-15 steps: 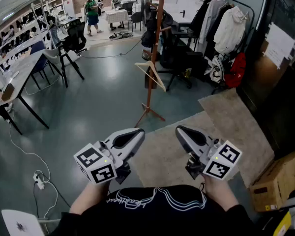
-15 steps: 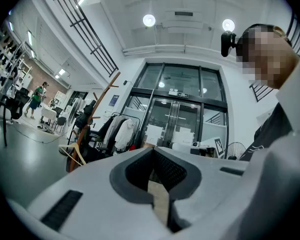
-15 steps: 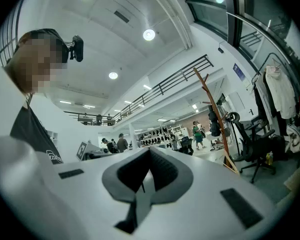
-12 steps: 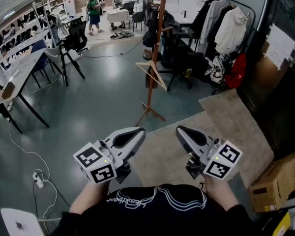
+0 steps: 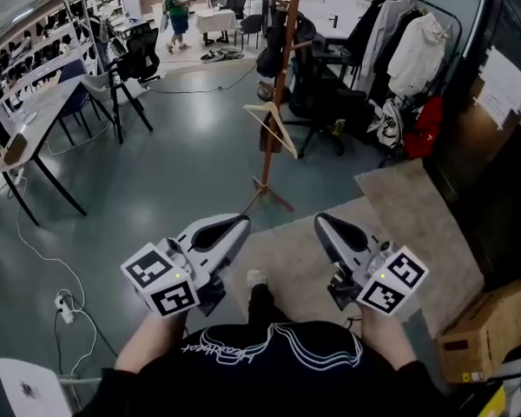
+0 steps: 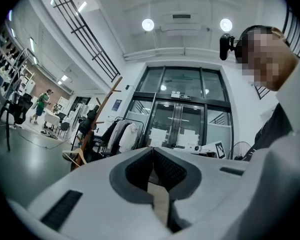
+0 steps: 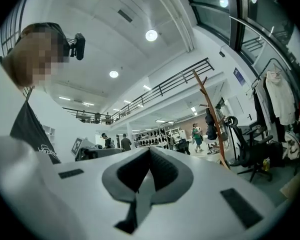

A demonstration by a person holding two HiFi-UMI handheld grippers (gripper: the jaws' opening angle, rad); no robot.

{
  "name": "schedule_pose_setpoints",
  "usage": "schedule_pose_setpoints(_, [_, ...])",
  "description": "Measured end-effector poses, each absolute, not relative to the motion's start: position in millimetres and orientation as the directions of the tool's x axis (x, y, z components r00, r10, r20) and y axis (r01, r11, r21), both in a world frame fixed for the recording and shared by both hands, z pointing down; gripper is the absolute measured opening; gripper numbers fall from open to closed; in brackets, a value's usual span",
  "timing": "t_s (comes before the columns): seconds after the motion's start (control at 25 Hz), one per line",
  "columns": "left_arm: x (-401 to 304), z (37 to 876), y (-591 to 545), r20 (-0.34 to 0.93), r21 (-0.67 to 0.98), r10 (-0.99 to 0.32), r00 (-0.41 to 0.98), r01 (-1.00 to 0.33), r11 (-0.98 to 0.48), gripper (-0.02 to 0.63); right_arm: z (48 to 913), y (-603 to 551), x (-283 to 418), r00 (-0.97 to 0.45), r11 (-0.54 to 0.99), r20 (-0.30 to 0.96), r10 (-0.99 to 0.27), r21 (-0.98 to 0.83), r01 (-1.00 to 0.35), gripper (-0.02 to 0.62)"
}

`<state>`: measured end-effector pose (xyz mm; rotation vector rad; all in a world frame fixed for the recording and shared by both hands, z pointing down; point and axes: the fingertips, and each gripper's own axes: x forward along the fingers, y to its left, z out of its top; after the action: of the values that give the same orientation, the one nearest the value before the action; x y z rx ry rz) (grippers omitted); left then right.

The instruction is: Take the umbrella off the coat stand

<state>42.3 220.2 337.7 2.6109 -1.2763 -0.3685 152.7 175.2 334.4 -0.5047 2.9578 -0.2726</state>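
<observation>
**Left tongs** [image 5: 241, 222]: jaws shut tight, nothing held. Held at waist, pointing fwd, roughly level.
**Right tongs** [image 5: 321, 221]: same, jaws together and empty.
**Stand** [image 5: 280, 85]: wooden pole w/ splayed feet, on the floor just past the rug [image 5: 391, 207]. Well apart from both tongs.
- Hanger [image 5: 274, 125] on a peg at mid-height.
- Dark bag [image 5: 273, 55] higher up.

**Umbrella**: can't be made out for certain. A dark slim thing [image 5: 267, 139] hangs against the pole behind the hanger.
**Rail** [image 5: 408, 42]: w/ coats, to the rt of the stand.
**Box** [image 5: 482, 324]: bottom rt.
</observation>
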Motion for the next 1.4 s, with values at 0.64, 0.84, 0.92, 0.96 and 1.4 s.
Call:
schedule_pose_setpoints(0.64, [-7.6, 326.8, 58.2, -0.109, 0.191, -0.811, 0.575, -0.788, -0.585, 0.25, 333.2, -5.3, 111.0, -0.925, 0.918, -0.13, -0.358, -0.229, -0.324, 0.003])
schedule_pose_setpoints(0.84, [-30.6, 328.1, -17.2, -0.101, 0.197, -0.82, 0.563, -0.797, -0.572, 0.318, 331.9, -79.3, 87.4, -0.928, 0.916, -0.118, -0.353, -0.243, -0.318, 0.003])
schedule_pose_setpoints(0.92, [-38.1, 327.1, -48.4, -0.097, 0.197, -0.824, 0.558, -0.801, -0.566, 0.335, 331.7, -109.3, 81.2, -0.928, 0.914, -0.114, -0.354, -0.253, -0.317, 0.003])
schedule_pose_setpoints(0.96, [-41.1, 327.0, -62.9, -0.093, 0.196, -0.823, 0.56, -0.801, -0.566, 0.343, 332.4, -123.1, 78.2, -0.928, 0.913, -0.112, -0.355, -0.256, -0.318, 0.003])
schedule_pose_setpoints(1.4, [-68.8, 333.9, -187.0, -0.054, 0.194, -0.837, 0.544, -0.817, -0.544, 0.383, 344.2, -222.4, 60.8, -0.93, 0.912, -0.105, -0.352, -0.263, -0.316, 0.003])
